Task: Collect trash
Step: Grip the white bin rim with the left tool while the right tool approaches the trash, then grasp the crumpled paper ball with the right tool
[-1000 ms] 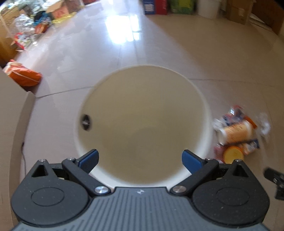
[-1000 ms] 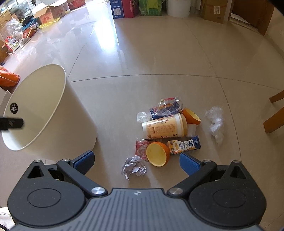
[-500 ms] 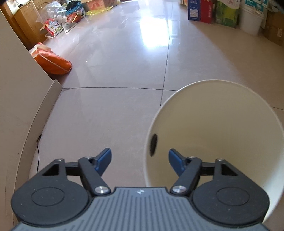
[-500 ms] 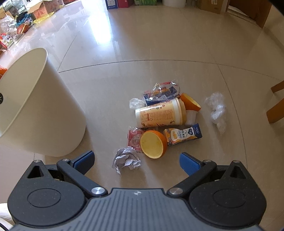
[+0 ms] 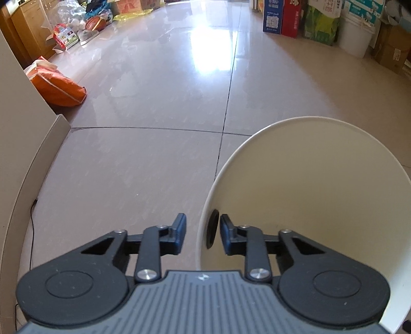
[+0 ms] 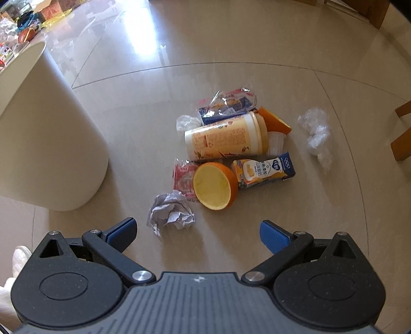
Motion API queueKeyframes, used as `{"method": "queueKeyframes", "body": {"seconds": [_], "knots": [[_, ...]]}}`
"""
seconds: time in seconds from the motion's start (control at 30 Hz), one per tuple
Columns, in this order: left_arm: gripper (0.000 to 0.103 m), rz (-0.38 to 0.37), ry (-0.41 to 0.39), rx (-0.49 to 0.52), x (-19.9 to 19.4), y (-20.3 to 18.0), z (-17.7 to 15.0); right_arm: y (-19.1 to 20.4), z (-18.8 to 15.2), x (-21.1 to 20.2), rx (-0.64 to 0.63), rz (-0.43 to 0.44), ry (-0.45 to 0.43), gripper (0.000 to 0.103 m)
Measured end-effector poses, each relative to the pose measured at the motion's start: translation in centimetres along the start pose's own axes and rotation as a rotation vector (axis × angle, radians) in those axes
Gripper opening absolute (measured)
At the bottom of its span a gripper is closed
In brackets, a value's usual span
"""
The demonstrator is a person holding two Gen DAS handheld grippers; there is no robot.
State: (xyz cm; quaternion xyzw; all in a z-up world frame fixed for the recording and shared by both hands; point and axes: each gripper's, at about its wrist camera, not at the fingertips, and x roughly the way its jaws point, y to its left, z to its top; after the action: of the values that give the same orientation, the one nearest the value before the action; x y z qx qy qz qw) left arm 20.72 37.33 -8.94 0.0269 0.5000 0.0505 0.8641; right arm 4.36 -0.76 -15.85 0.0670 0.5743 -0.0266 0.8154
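The left gripper (image 5: 203, 232) has slid off the bin's mouth to its rim, jaws closing astride the smooth cream wall of the bin (image 5: 308, 185). The right gripper (image 6: 197, 232) has sunk toward the trash – jaws wide, empty. Crumpled paper (image 6: 170, 213) lies at its 12 o'clock; glossy orange cup (image 6: 214, 186) at 1.

Glossy beige tiled floor (image 5: 159, 108) with window glare, cardboard boxes (image 5: 280, 18) along the far wall.
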Motion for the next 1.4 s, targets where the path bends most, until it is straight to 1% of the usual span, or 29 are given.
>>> {"method": "queueKeyframes", "body": {"seconds": [0.03, 0.1, 0.33, 0.43, 0.53, 0.63, 0.73, 0.87, 0.97, 1.07, 1.2, 1.3, 1.4], "knots": [[0.019, -0.006, 0.002, -0.003, 0.1, 0.0, -0.1, 0.0, -0.2, 0.3, -0.006, 0.000, 0.002, 0.103], [0.015, -0.024, 0.003, -0.003, 0.3, 0.0, -0.1, 0.1, -0.8, 0.9, -0.018, 0.008, -0.005, 0.103], [0.015, -0.019, -0.041, 0.010, 0.4, -0.2, -0.7, 1.0, -2.8, 3.4, -0.073, 0.034, -0.040, 0.100], [0.015, -0.009, -0.060, 0.033, 0.0, -0.8, -1.1, 1.9, -3.2, 5.4, -0.093, 0.048, -0.035, 0.099], [0.016, 0.008, -0.067, 0.050, -0.3, -1.3, -1.4, 2.8, -3.3, 7.4, -0.086, 0.043, -0.008, 0.098], [0.017, 0.021, -0.068, 0.056, -0.3, -1.7, -1.3, 3.4, -3.3, 8.3, -0.062, 0.047, 0.008, 0.098], [0.017, 0.029, -0.071, 0.068, -0.4, -2.0, -1.3, 3.9, -3.5, 8.4, -0.071, 0.057, 0.001, 0.098], [0.018, 0.031, -0.075, 0.065, -0.5, -2.1, -1.3, 4.4, -3.9, 8.8, -0.099, 0.033, -0.005, 0.098], [0.019, 0.037, -0.079, 0.072, -0.5, -2.3, -1.4, 4.3, -4.0, 9.7, -0.082, 0.024, 0.003, 0.099], [0.019, 0.040, -0.078, 0.066, -0.6, -2.3, -1.4, 4.3, -4.0, 10.7, -0.075, 0.022, 0.005, 0.102], [0.020, 0.044, -0.070, 0.063, -0.7, -2.3, -1.3, 4.6, -4.0, 12.5, -0.056, -0.001, 0.024, 0.103], [0.020, 0.048, -0.065, 0.058, -0.6, -2.3, -1.1, 4.9, -3.9, 13.2, -0.054, -0.016, 0.009, 0.103], [0.020, 0.047, -0.063, 0.054, -0.5, -2.2, -1.0, 5.4, -3.4, 14.0, -0.054, -0.050, -0.008, 0.103]]}}
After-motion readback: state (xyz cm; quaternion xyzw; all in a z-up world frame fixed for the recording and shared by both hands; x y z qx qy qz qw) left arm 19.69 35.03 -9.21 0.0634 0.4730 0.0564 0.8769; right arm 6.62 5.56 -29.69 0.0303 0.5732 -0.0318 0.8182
